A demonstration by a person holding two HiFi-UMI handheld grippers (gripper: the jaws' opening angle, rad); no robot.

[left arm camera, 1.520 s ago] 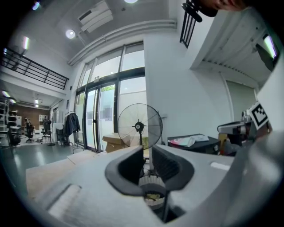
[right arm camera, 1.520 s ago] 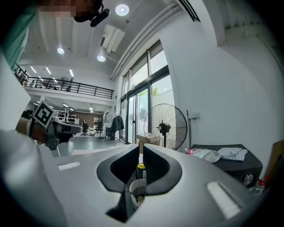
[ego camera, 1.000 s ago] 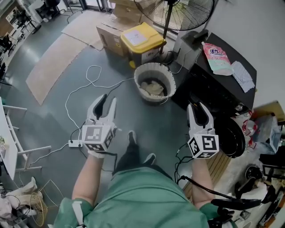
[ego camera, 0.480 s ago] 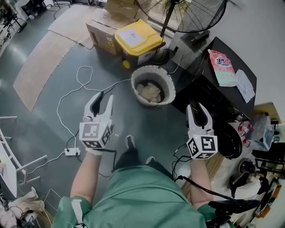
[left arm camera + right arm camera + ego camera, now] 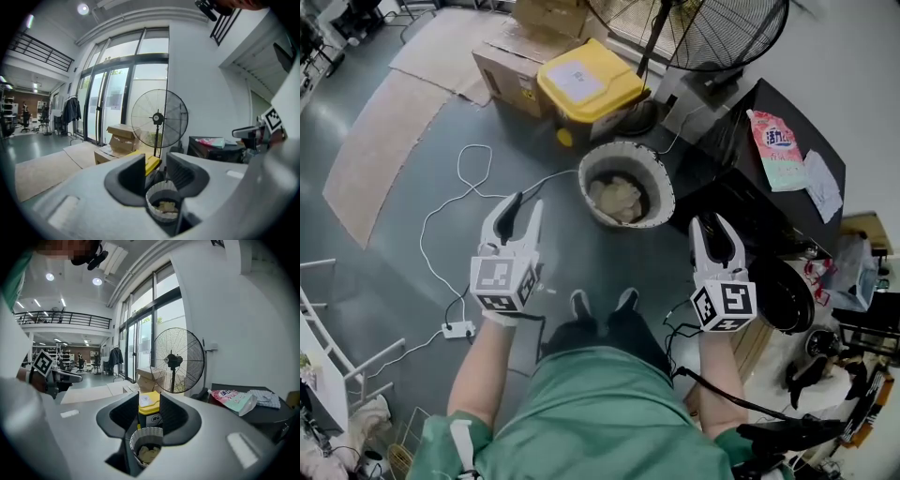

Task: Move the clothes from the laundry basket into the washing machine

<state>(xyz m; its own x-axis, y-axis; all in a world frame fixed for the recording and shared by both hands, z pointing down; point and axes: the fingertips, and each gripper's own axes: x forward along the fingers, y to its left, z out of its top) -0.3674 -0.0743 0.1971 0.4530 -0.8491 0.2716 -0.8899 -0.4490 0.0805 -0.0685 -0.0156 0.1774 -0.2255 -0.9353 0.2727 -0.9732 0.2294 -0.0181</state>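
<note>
The laundry basket [image 5: 584, 178] stands on the floor just left of the dark washing machine [image 5: 750, 192], with pale clothes [image 5: 619, 197] lying inside it. On its near side, the left gripper [image 5: 523, 208] and the right gripper [image 5: 716, 232] hang well apart. Each gripper's jaws stand narrowly apart and hold nothing.
</note>
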